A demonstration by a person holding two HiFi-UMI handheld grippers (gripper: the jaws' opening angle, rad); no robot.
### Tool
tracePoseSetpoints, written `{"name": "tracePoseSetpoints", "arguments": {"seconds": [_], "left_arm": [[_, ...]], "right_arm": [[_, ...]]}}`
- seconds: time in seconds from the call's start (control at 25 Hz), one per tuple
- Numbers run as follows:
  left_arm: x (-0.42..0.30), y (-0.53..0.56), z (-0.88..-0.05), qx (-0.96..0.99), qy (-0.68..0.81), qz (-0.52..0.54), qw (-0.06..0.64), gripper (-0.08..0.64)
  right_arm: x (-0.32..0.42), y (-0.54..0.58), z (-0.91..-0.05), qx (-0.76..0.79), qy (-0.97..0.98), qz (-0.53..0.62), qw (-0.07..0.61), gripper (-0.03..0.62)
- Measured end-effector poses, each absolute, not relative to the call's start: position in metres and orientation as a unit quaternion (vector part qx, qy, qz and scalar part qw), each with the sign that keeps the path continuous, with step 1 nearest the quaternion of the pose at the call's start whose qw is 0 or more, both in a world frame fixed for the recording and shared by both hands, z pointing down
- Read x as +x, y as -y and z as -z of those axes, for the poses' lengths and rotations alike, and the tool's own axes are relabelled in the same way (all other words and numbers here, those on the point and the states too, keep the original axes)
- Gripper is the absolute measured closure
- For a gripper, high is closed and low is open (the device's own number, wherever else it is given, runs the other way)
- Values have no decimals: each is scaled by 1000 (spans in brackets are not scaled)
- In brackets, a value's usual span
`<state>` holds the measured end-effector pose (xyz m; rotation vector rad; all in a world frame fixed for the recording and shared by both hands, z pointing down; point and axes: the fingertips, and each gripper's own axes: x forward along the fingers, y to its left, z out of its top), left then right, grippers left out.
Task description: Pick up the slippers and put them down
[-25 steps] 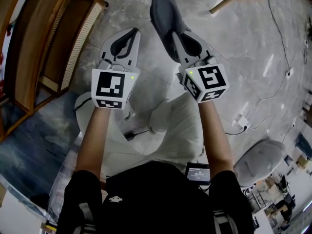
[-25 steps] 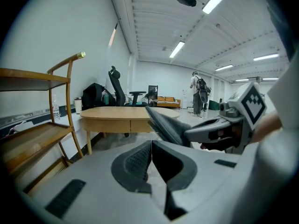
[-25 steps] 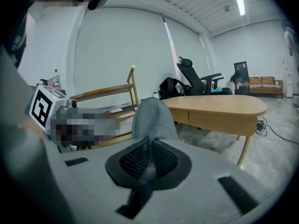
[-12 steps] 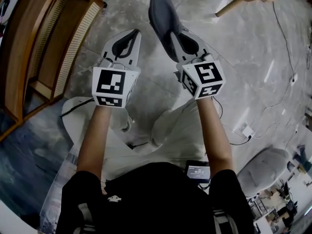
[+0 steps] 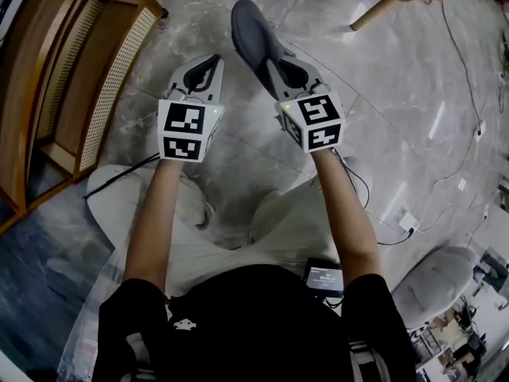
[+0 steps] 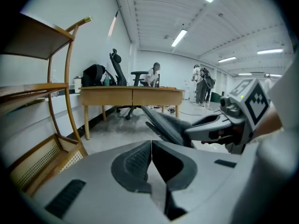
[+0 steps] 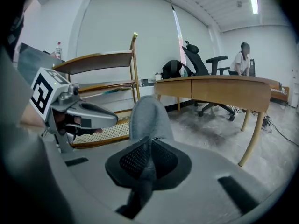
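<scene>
— Grey marbled floor [image 5: 382, 78] is getting closer to both grippers, isn't it?

— Yes; the right gripper [image 7: 149, 146] is sinking with the dark grey felt slipper [image 5: 253, 30] pinched between its jaws, still hanging clear of the ground (toe pointing away). The left gripper [image 6: 152, 148] is dropping alongside, jaws pressed together on nothing.

— So the put-down is probably starting.

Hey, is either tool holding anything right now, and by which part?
The right tool is clamped on the grey slipper at its near end; the left tool is shut and empty.
</scene>
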<state>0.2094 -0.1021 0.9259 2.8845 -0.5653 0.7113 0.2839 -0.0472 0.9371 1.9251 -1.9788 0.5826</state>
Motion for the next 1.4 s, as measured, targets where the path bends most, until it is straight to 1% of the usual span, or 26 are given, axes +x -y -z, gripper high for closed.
{"name": "tracePoseSetpoints", "arguments": {"seconds": [0.16, 0.36, 0.6, 0.84, 1.12, 1.4], "left_arm": [[208, 101, -958, 945, 182, -261, 77, 555], [211, 88, -990, 937, 166, -281, 125, 555], [211, 75, -1027, 926, 159, -302, 163, 555], [208, 68, -1070, 913, 152, -347, 154, 555], [204, 55, -1109, 899, 143, -374, 177, 555], [190, 48, -1137, 888, 145, -392, 191, 555]], "right_arm": [[285, 45, -966, 672, 685, -223, 172, 591], [286, 41, -1004, 666, 676, -251, 188, 591], [287, 31, -1046, 665, 660, -286, 203, 591], [288, 22, -1086, 660, 646, -318, 212, 591], [287, 11, -1121, 658, 629, -353, 214, 591], [278, -5, -1159, 650, 610, -390, 231, 591]]}}
